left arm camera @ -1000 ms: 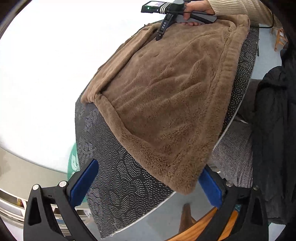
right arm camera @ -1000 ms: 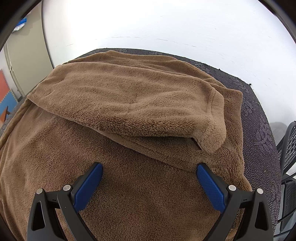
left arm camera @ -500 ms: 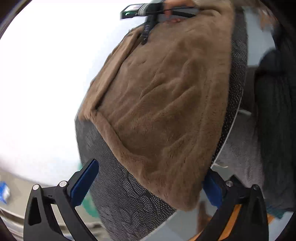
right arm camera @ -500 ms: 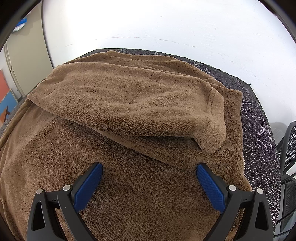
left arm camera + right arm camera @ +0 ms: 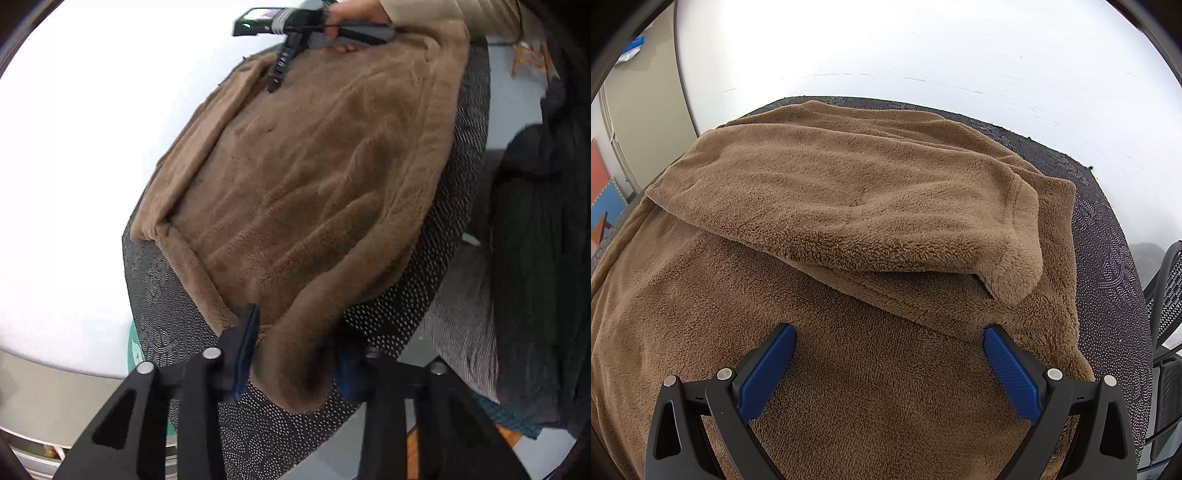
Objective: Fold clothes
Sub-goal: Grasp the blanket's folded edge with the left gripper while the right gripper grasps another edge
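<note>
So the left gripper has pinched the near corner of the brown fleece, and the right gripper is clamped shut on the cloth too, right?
Not quite. The left gripper has just been closing and does pinch the near corner of the brown fleece. But the right gripper is not clamped: the right wrist view shows its blue pads spread wide apart over the cloth, gripping nothing.
</note>
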The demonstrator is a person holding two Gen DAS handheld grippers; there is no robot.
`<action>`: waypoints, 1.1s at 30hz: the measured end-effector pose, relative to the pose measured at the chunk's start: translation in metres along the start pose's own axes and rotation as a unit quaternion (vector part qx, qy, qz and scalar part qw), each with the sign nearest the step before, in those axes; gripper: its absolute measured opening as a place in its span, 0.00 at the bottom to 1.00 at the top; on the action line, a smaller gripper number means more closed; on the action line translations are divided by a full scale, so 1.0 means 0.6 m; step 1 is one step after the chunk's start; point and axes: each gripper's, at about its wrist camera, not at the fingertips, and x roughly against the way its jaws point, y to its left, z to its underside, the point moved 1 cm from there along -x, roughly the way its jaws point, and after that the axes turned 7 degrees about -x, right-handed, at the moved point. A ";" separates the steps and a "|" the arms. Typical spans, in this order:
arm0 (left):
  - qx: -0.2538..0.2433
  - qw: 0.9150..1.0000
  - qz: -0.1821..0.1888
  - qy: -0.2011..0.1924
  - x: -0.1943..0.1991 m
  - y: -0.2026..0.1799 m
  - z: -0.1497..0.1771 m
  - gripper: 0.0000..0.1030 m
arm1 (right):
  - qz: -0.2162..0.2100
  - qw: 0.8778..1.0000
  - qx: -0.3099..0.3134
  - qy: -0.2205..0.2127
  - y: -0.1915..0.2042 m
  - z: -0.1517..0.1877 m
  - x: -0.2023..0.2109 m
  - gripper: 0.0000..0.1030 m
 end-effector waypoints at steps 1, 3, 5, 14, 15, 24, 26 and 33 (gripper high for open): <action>0.004 1.000 -0.002 -0.005 0.003 0.002 -0.001 0.34 | 0.000 1.000 0.000 0.000 0.000 0.000 0.000 1.00; 0.015 1.000 -0.004 -0.014 0.006 0.008 -0.005 0.30 | 0.000 1.000 0.000 -0.001 0.000 0.000 0.000 1.00; 0.030 0.999 -0.006 -0.022 0.006 0.017 -0.010 0.28 | 0.008 1.000 0.002 -0.007 0.001 0.000 0.003 1.00; 0.095 0.992 -0.028 -0.073 0.015 0.064 -0.039 0.20 | -0.067 0.984 -0.044 -0.161 -0.047 0.040 0.161 1.00; 0.105 0.991 -0.033 -0.080 0.017 0.073 -0.041 0.20 | -0.075 0.981 -0.044 -0.172 -0.054 0.054 0.188 1.00; 0.210 0.968 -0.060 -0.122 0.007 0.159 -0.061 0.19 | -0.069 0.979 0.026 -0.192 -0.053 0.226 0.374 0.67; 0.211 0.968 -0.062 -0.119 0.001 0.164 -0.068 0.19 | -0.061 0.982 0.062 -0.166 -0.024 0.267 0.385 0.51; 0.217 0.967 -0.059 -0.119 -0.007 0.174 -0.082 0.19 | -0.045 0.974 0.206 -0.081 0.093 0.380 0.389 0.51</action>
